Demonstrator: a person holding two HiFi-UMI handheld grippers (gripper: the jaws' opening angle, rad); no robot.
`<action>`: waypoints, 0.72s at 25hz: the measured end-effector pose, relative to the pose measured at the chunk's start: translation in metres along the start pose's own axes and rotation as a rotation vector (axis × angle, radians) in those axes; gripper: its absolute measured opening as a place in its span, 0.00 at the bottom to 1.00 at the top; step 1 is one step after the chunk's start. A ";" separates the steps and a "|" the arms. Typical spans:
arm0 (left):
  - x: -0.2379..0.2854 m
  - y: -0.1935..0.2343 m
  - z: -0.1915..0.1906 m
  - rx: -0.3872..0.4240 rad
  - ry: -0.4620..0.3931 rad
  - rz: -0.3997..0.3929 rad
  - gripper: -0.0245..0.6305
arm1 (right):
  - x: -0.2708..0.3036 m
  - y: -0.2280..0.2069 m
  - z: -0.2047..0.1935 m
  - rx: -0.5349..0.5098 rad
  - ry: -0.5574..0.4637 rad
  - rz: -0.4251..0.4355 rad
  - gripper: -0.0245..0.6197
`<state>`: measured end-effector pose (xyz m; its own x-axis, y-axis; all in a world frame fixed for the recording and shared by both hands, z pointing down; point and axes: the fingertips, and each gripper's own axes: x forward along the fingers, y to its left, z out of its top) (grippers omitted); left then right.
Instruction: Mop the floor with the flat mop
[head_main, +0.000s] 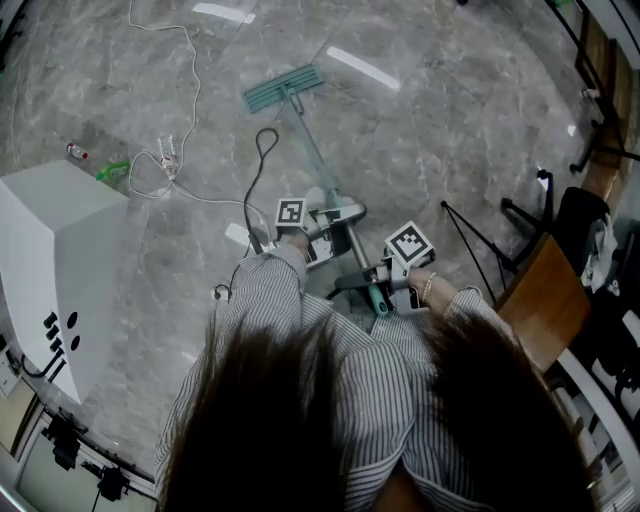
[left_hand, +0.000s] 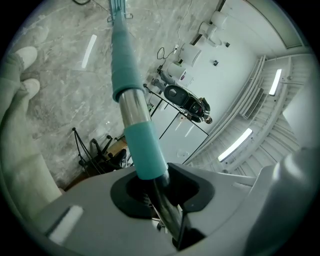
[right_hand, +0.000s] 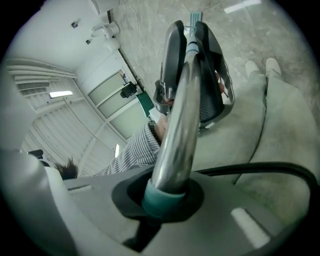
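Note:
The flat mop has a teal head (head_main: 284, 88) lying on the grey marble floor (head_main: 430, 130) ahead of me. Its metal pole (head_main: 318, 160) slants back toward my body. My left gripper (head_main: 322, 224) is shut on the pole higher toward the head; in the left gripper view the pole (left_hand: 131, 107), with its teal sleeves, runs out from between the jaws. My right gripper (head_main: 385, 283) is shut on the pole's near end by the teal grip (head_main: 378, 298). In the right gripper view the chrome pole (right_hand: 181, 120) rises toward the left gripper (right_hand: 192, 75).
A white box (head_main: 55, 260) stands at the left. White and black cables (head_main: 190, 150) snake over the floor near it, beside a small bottle (head_main: 78, 152) and a green item (head_main: 112, 171). At the right are a black stand (head_main: 480, 235), a wooden chair (head_main: 545, 300) and dark furniture.

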<state>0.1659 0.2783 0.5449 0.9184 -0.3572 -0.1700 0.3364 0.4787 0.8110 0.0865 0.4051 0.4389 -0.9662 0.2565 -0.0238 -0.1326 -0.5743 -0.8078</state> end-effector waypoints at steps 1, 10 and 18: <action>0.002 -0.002 0.004 0.004 -0.011 -0.006 0.17 | -0.002 0.002 0.003 -0.004 0.001 -0.002 0.04; 0.021 -0.020 0.056 0.047 -0.143 -0.018 0.18 | -0.027 0.029 0.050 -0.011 -0.049 0.085 0.04; 0.015 -0.054 0.132 0.063 -0.157 -0.026 0.17 | -0.015 0.056 0.125 -0.041 -0.061 0.033 0.04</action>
<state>0.1343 0.1409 0.5723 0.8642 -0.4920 -0.1056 0.3411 0.4185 0.8417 0.0656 0.2719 0.4675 -0.9818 0.1893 -0.0163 -0.0921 -0.5492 -0.8306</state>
